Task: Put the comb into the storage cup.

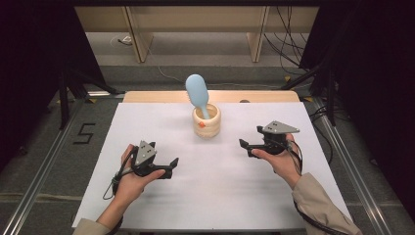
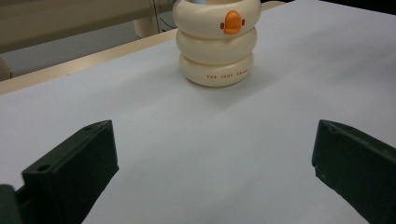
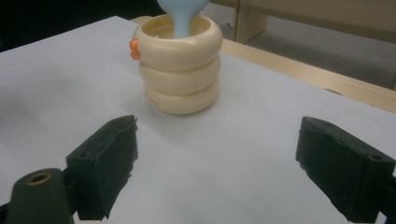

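Cream holder: ribbed ring-stacked cup with an orange duck-bill badge, standing upright on the white sheet, ahead of both sets of fingers and roughly between them.
Blue brush: pale blue hairbrush stands handle-down in the cup, head up and leaning toward the left gripper's side; probably parked that way so the head sticks out as the grab point.
Left gripper: left gripper spread wide, nothing between the fingers; cup sits ahead and well apart from the tips, badge facing them.
Right gripper: right gripper also spread wide and empty; fingers aimed at the cup, which stands ahead and slightly toward the left finger, not touching.
Step, my read: approach phase, right side looks like the one going in; nothing grasped yet.
Open room: bare sheet between fingertips and cup on both sides, no obstacles in the approach lanes.
Edges: cup stands near the far edge of the sheet, wooden table edge just beyond it; a shove forward could push it off the sheet.
Risk: leaning brush could tip the light cup if pulled sideways; straight-up lift looks safer.
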Action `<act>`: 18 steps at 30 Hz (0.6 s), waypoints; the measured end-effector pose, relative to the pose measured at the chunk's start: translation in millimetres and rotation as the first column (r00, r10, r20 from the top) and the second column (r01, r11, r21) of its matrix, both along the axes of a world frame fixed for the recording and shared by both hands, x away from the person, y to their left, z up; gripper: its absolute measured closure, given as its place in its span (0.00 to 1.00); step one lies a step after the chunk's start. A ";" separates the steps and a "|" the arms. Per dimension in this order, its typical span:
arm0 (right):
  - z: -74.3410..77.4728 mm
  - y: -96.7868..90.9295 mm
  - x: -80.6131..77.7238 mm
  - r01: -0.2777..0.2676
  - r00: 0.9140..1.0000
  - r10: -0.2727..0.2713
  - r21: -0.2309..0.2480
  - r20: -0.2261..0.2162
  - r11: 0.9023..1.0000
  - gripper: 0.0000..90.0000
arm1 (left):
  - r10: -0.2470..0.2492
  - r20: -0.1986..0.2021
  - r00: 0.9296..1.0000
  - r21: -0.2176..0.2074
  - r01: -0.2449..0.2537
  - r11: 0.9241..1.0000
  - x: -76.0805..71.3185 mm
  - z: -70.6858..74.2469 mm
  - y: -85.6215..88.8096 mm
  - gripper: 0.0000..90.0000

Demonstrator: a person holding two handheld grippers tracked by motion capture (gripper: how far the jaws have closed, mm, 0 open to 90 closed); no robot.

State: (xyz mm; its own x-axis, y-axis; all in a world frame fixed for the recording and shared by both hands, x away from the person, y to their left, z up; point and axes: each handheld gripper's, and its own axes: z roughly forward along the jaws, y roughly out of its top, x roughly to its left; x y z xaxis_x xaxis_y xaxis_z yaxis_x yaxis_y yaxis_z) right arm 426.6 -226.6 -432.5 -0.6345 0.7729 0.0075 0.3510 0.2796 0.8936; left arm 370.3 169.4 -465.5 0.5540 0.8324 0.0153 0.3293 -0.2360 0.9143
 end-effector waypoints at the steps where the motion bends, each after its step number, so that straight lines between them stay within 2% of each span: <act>1: -0.5 -1.1 -1.2 0.000 1.000 0.000 -0.002 0.001 1.000 0.15 | -0.001 0.000 1.000 0.002 0.001 1.000 -0.5 -0.1 0.0 0.00; 18: -11.1 -22.6 -22.1 0.001 1.000 -0.001 -0.002 -0.011 1.000 0.15 | -0.018 0.002 1.000 0.012 0.018 1.000 -7.7 -1.2 2.4 0.00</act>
State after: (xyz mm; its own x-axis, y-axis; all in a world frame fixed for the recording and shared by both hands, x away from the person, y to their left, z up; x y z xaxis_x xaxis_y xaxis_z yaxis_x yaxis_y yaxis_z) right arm 404.5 -249.2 -443.6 -0.6333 0.7738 0.0128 0.3616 0.2812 0.8889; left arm 362.6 171.9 -466.7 0.5692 0.8218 0.0268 0.3226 -0.2532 0.9121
